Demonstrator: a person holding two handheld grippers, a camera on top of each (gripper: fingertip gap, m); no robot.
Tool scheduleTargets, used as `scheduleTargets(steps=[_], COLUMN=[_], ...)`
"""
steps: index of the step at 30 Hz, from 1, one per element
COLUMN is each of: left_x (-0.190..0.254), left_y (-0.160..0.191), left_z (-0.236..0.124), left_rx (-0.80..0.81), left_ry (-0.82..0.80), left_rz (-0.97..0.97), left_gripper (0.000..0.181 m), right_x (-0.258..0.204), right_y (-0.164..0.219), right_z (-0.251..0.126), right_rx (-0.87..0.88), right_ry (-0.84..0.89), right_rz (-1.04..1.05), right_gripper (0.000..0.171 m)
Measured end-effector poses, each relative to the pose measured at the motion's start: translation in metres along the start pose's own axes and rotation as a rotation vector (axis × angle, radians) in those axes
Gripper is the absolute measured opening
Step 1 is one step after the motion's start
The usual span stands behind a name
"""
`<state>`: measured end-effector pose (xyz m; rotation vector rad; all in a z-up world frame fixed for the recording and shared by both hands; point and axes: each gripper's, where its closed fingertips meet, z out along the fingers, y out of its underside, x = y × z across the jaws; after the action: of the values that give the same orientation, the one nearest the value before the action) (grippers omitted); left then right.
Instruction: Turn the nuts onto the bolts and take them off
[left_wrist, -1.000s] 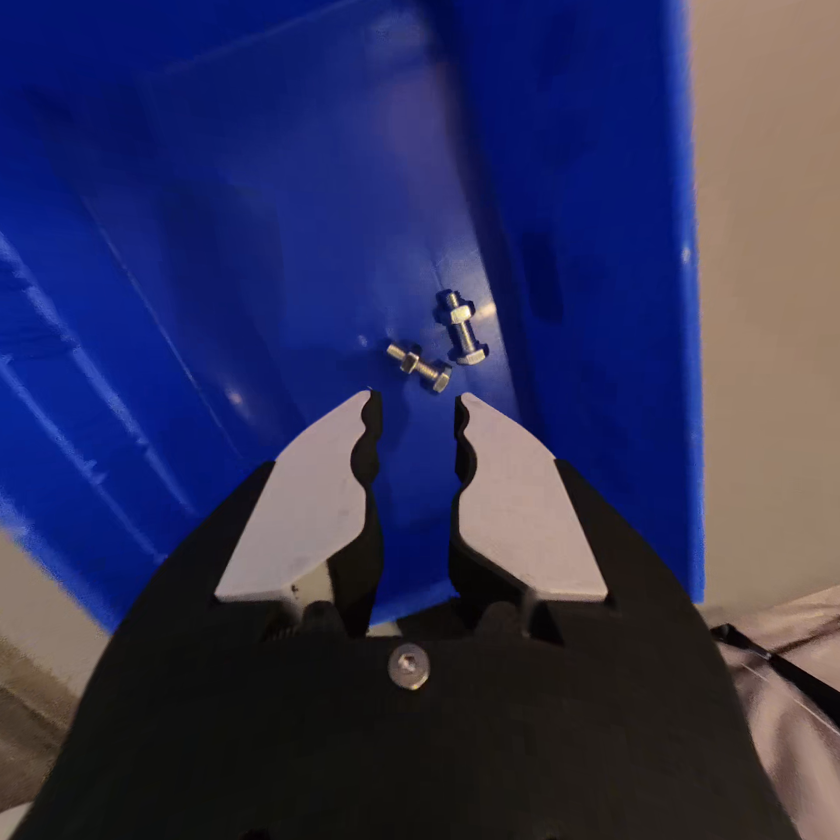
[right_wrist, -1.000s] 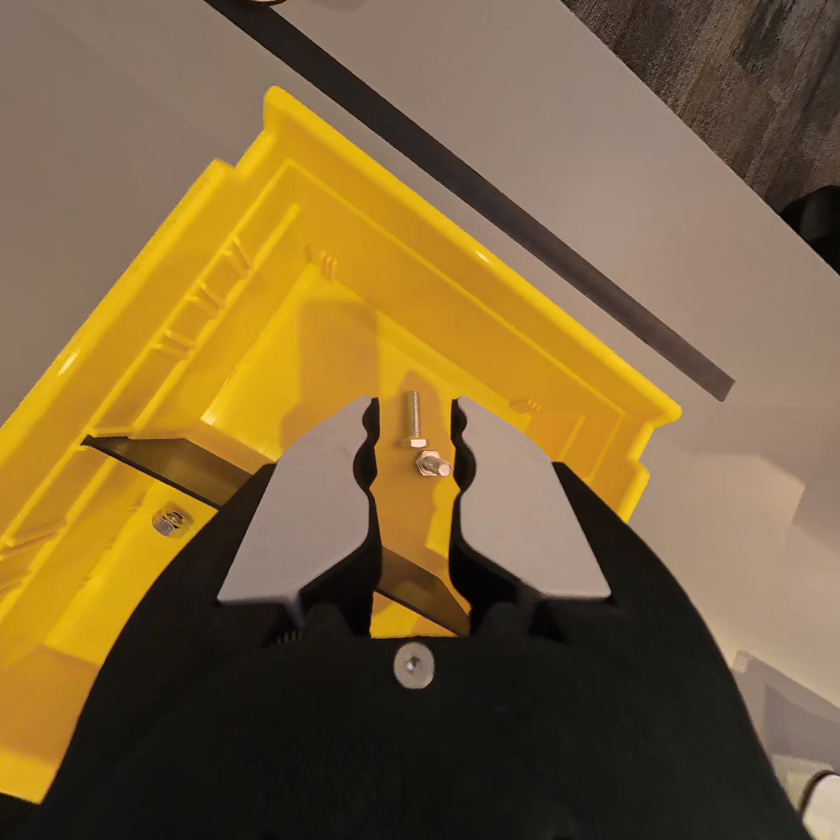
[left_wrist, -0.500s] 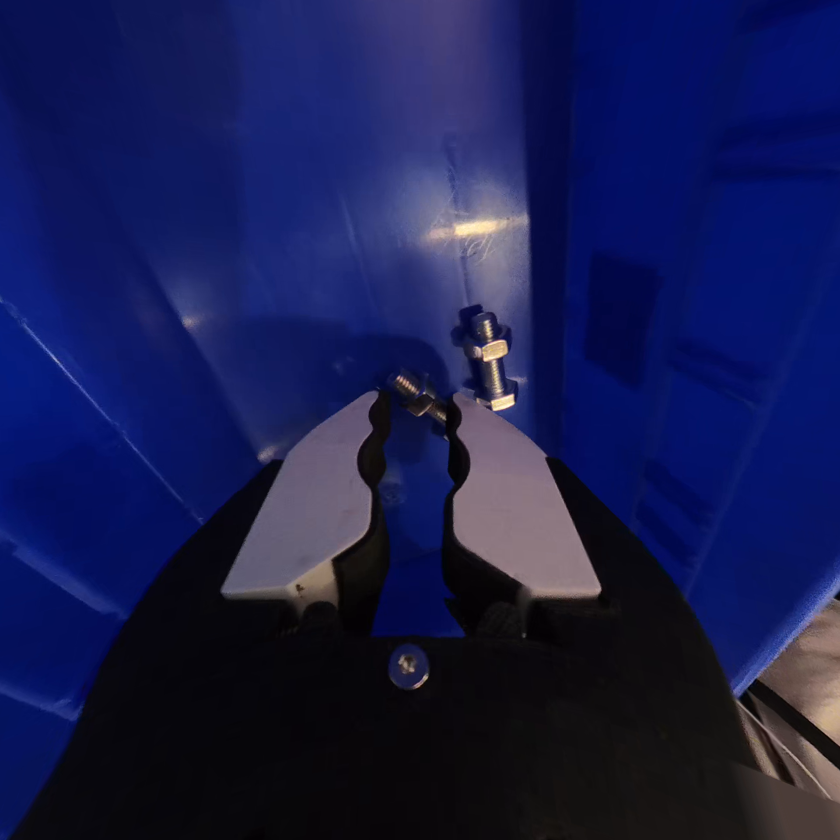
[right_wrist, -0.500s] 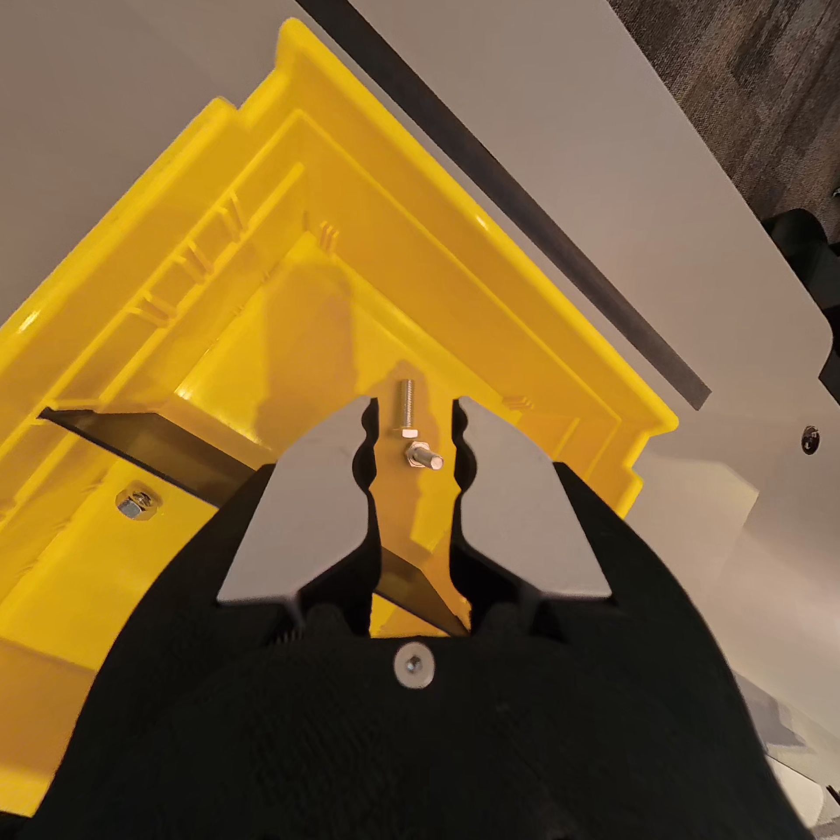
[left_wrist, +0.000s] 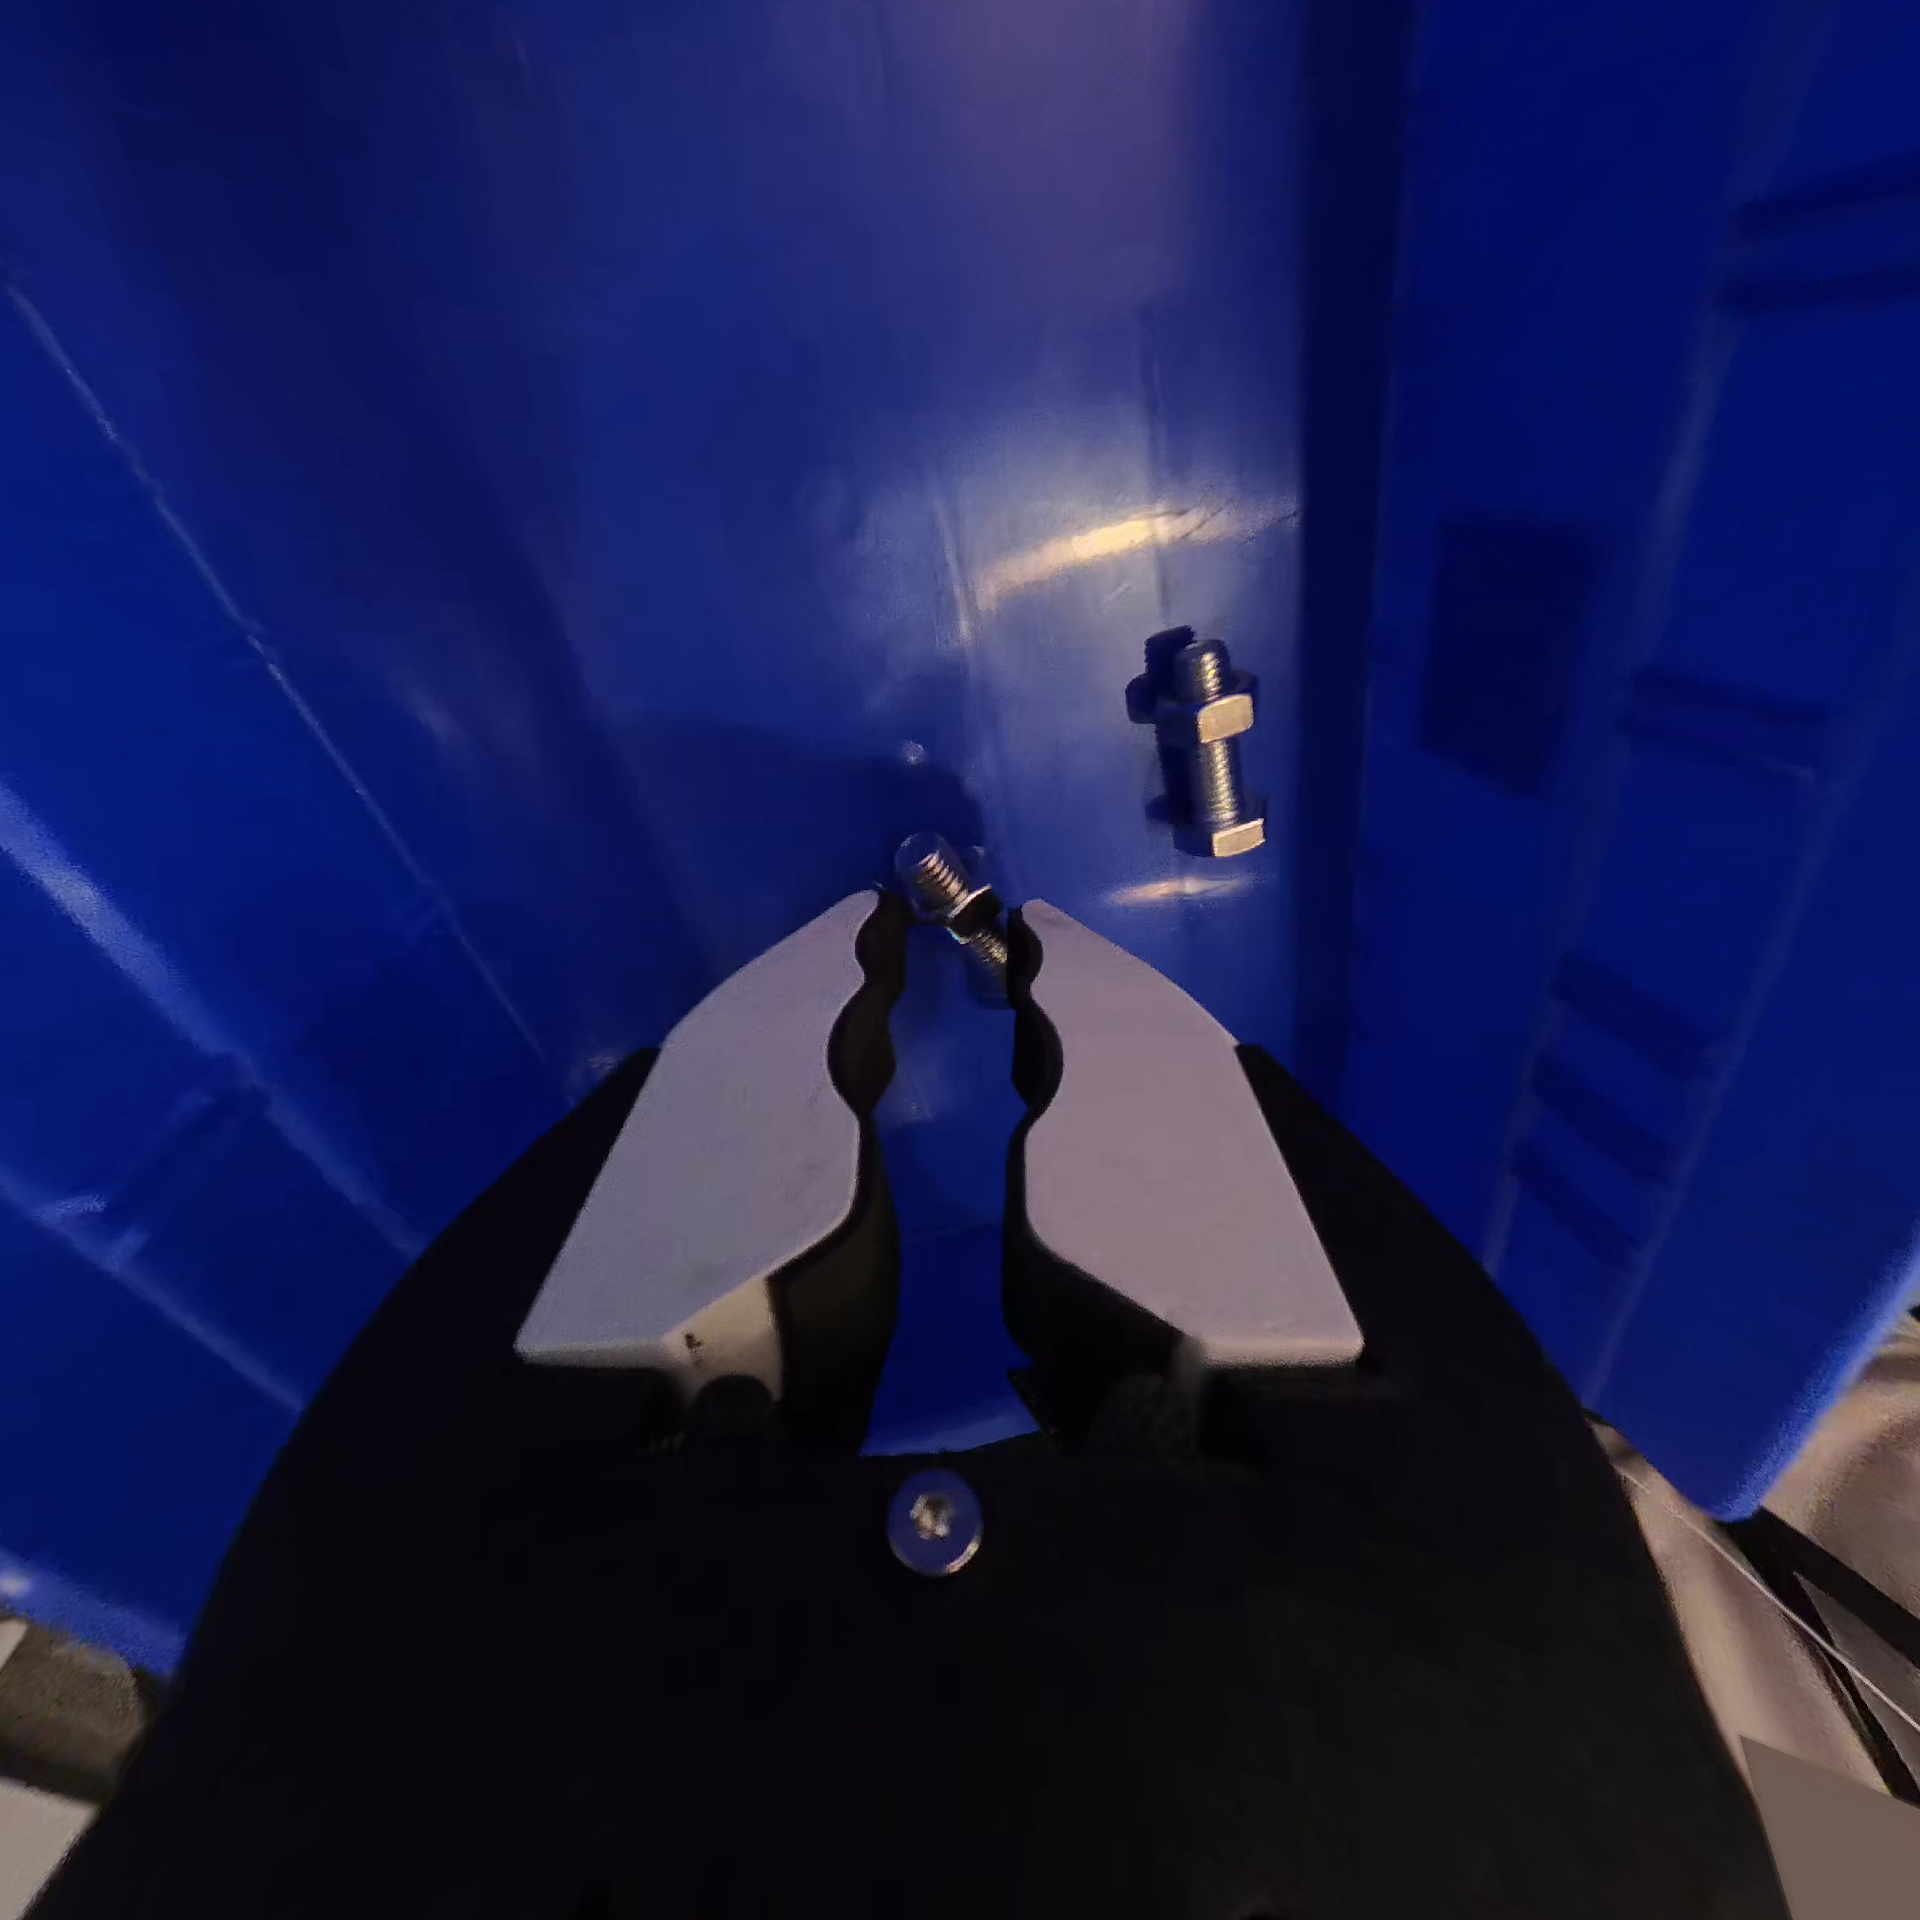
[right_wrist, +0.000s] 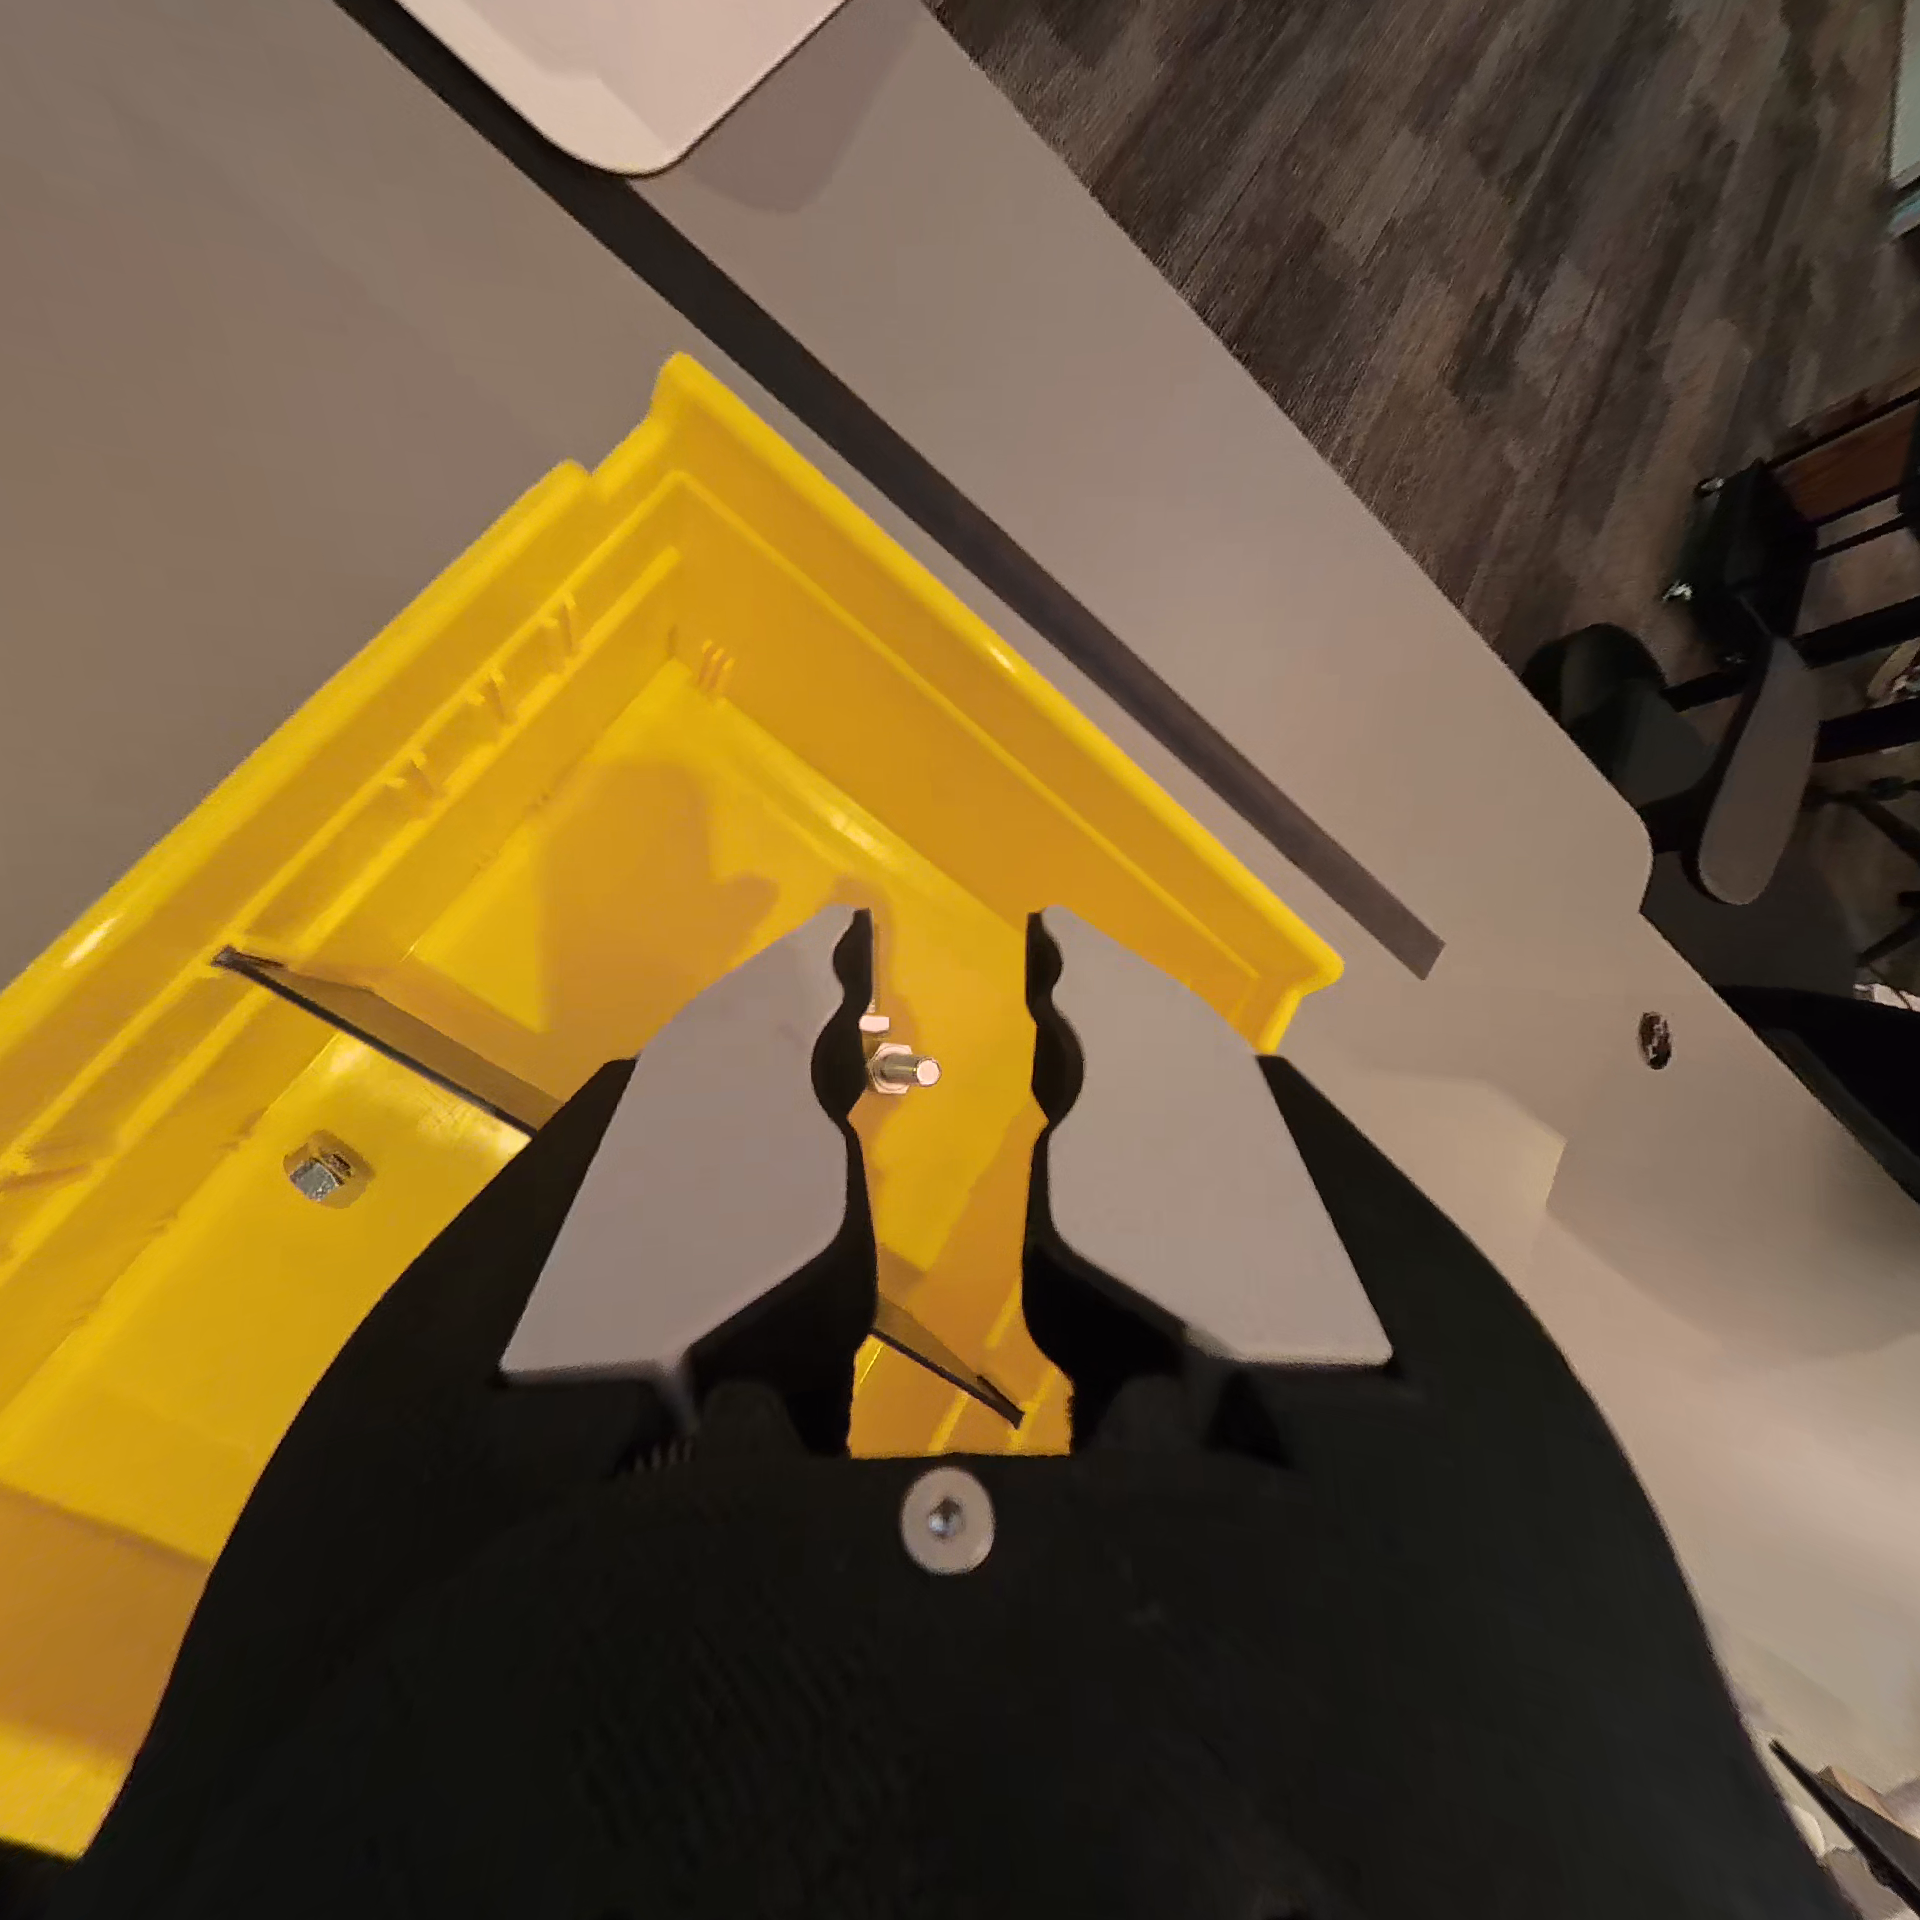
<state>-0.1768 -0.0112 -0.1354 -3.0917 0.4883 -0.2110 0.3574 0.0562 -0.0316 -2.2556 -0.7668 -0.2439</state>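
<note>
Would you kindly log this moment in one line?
left tongs: open around nutted bolt | blue bin | right tongs: open above yellow bin

The head of the bolt (left_wrist: 951, 914) is hidden behind the left gripper's (left_wrist: 951, 914) fingertips, so a firm grip cannot be judged. In the yellow bin (right_wrist: 727, 582), one bolt's shank (right_wrist: 871, 1023) is covered by a finger (right_wrist: 727, 1143), and the bin is cut off at the left edge.

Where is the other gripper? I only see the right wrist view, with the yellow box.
Observer: The left gripper is down inside a blue bin.
Operator: Is it holding something?
Observer: Its tips sit either side of a bolt with a nut on it. I can't tell if it's pinched.
Operator: Anything else in there?
Observer: Yes, a second bolt, also with a nut on it, lies to the right, close to the bin wall.
</note>
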Motion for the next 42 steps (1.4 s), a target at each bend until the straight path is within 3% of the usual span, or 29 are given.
scheduleTargets(steps=[1,9,14,17,20,22,24,27,35,42], left_x=[0.000,0.021,0.085,0.144,0.206,0.237,0.261,0.281,0.288,0.286], left_y=[-0.001,-0.017,-0.026,-0.018,0.007,0.021,0.032,0.046,0.052,0.050], left_z=[-0.004,-0.045,-0.106,-0.145,-0.164,-0.169,-0.172,-0.174,-0.172,-0.166], left_rx=[0.018,0.228,0.505,0.658,0.686,0.687,0.700,0.700,0.701,0.676], left_ry=[0.000,0.058,0.256,0.377,0.525,0.587,0.614,0.638,0.570,0.551], left_rz=[0.003,0.100,0.318,0.545,0.771,0.889,0.993,1.076,1.109,1.101], left_gripper=[0.019,0.018,0.017,0.017,0.017,0.017,0.017,0.017,0.017,0.017], right_x=[0.000,-0.005,-0.026,-0.077,-0.159,-0.207,-0.235,-0.254,-0.282,-0.293], right_y=[-0.002,-0.015,-0.056,-0.106,-0.144,-0.150,-0.150,-0.149,-0.147,-0.142], right_z=[-0.002,-0.016,-0.042,-0.080,-0.145,-0.184,-0.201,-0.203,-0.207,-0.198], right_rx=[0.007,0.034,0.209,0.493,0.777,0.854,0.848,0.809,0.668,0.600], right_ry=[0.004,0.043,0.032,-0.179,-0.613,-0.916,-1.066,-1.132,-1.441,-1.463], right_rz=[-0.005,-0.058,-0.099,-0.104,-0.112,-0.122,-0.129,-0.126,0.023,0.016], right_gripper=[0.029,0.029,0.029,0.029,0.028,0.027,0.027,0.027,0.020,0.015])
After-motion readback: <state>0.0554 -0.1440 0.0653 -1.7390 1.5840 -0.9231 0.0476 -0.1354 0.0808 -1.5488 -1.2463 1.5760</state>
